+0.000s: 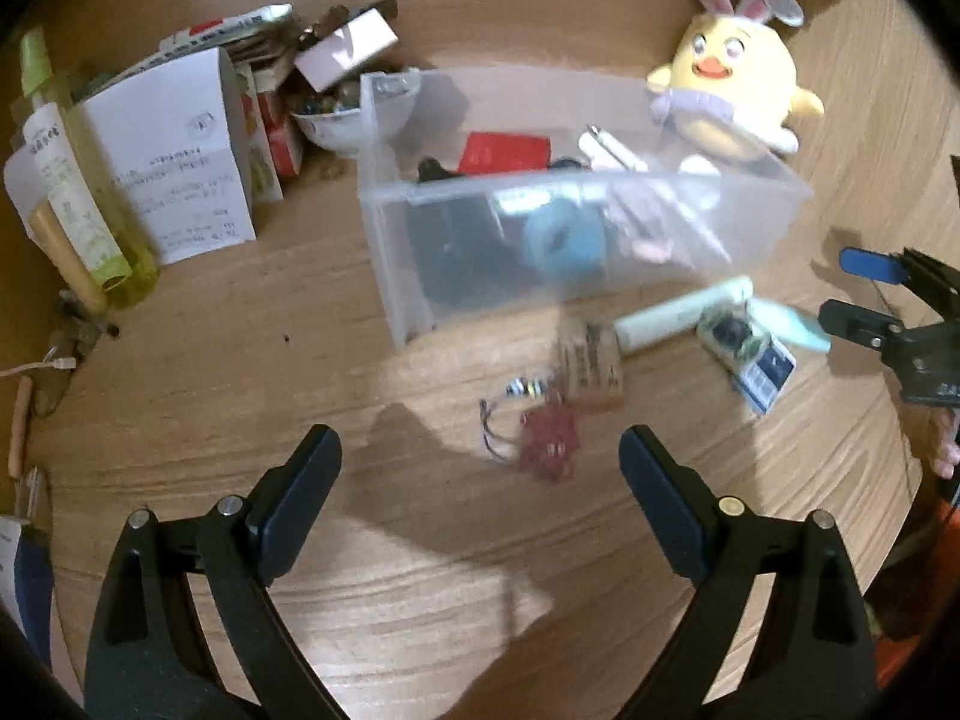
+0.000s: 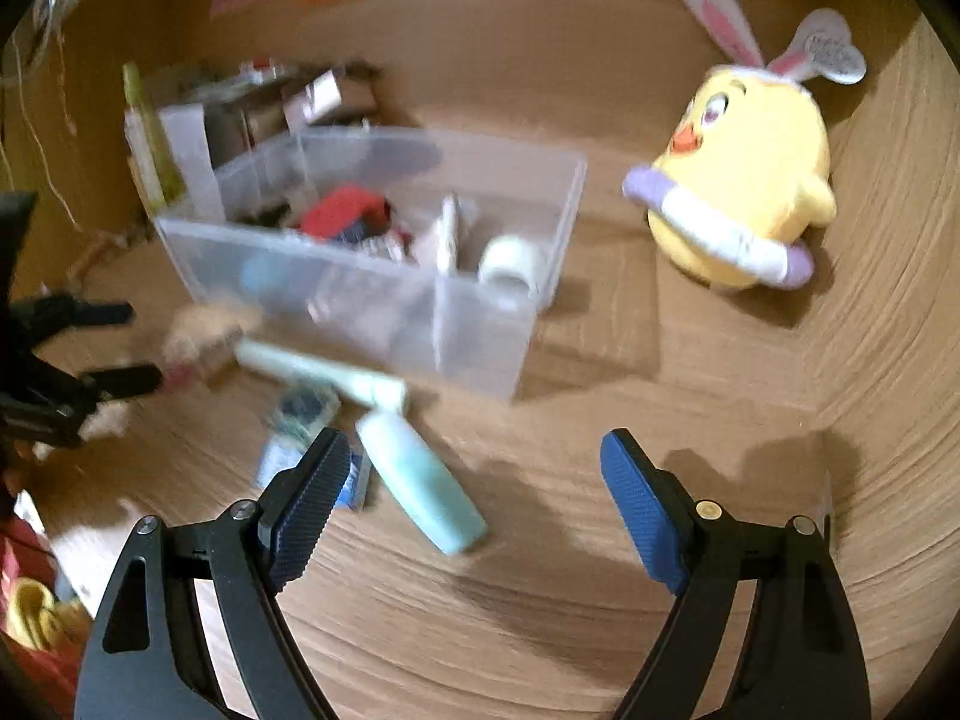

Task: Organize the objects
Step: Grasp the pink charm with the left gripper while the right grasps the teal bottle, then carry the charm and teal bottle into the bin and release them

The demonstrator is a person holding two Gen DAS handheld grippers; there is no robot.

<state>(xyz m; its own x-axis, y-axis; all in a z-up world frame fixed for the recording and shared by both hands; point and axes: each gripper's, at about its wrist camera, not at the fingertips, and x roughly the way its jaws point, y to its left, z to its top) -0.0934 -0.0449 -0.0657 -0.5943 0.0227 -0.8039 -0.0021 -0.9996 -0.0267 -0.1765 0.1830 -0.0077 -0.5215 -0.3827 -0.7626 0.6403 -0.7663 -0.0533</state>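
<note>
Beside bin (image 2: 510,324), teal tube (image 2: 420,480) lying diagonally

The right gripper (image 2: 474,501) hangs wide open over the wooden table (image 2: 600,630), empty; a pale green tube (image 2: 420,486) lies just beside its left finger, near the clear bin (image 2: 480,330).

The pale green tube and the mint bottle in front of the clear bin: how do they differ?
The pale green tube is slimmer and paler; the mint bottle is thicker and more saturated. The tube lies close along the clear bin; the bottle angles away toward the camera. Both lie flat on the wooden table, ungripped.
</note>
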